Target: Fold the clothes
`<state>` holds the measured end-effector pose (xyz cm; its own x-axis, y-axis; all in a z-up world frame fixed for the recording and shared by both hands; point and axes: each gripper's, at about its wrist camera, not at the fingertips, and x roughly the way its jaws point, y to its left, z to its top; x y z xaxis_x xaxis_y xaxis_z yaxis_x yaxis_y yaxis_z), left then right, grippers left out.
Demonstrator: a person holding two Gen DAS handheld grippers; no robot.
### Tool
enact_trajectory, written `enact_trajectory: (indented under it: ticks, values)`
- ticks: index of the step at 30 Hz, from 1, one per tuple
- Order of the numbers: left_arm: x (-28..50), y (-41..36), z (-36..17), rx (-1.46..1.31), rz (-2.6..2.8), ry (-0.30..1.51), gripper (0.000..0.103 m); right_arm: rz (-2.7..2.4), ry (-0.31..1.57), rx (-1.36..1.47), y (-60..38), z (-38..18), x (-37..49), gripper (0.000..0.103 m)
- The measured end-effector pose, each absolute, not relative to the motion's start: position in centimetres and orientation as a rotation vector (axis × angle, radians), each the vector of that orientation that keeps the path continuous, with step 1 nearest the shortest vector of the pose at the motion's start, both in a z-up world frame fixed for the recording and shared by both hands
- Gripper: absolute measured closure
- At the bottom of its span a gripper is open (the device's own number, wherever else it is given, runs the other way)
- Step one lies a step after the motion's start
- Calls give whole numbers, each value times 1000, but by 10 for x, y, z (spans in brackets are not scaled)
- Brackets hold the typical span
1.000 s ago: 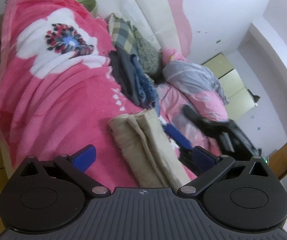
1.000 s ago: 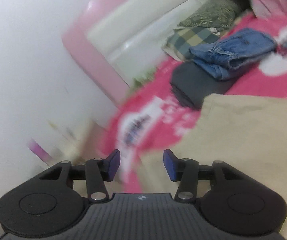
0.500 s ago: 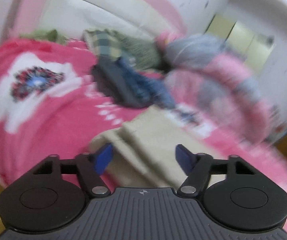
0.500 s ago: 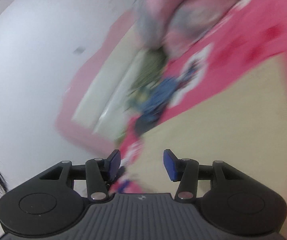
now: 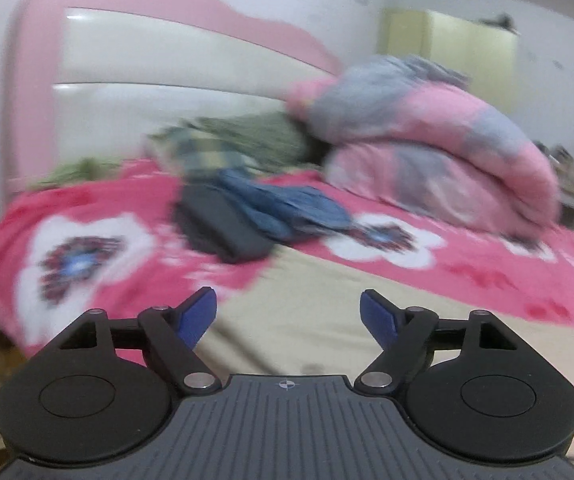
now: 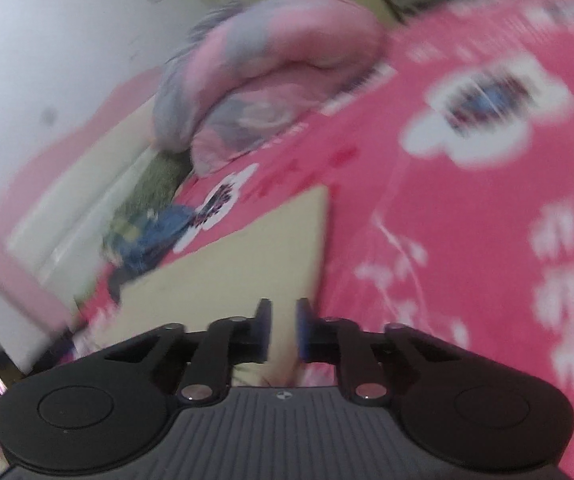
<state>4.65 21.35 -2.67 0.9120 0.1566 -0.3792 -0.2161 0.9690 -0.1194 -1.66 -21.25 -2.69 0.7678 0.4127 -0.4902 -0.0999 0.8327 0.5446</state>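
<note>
While opening, left gripper empty | right gripper closing over beige garment

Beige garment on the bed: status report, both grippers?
Left gripper opening, nothing pinched, over beige garment. Right gripper closing at the garment's near edge, grip unclear. Folded jeans well beyond, nothing blocking.

Pink flowered bed cover: beige garment spread at 6 o'clock, dark folded stack with jeans mid-bed, rolled quilt at 2 o'clock.

Beige garment, pink floral blanket, seemingly denim jeans
</note>
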Motion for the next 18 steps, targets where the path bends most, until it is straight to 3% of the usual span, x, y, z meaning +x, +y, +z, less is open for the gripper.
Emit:
enact_trajectory:
  ticks: [6, 10, 13, 18]
  values:
    - [71, 200, -60, -81, 236, 508, 26, 350, 595, 265, -178, -13, -26, 92]
    - [70, 197, -65, -39, 238, 511, 25, 357, 760, 708, -232, -50, -19, 89]
    - [73, 193, -65, -6, 244, 526, 24, 326, 823, 887, -250, -74, -8, 84]
    - [76, 191, -65, 6, 245, 538, 23, 388, 755, 617, -223, -49, -4, 85]
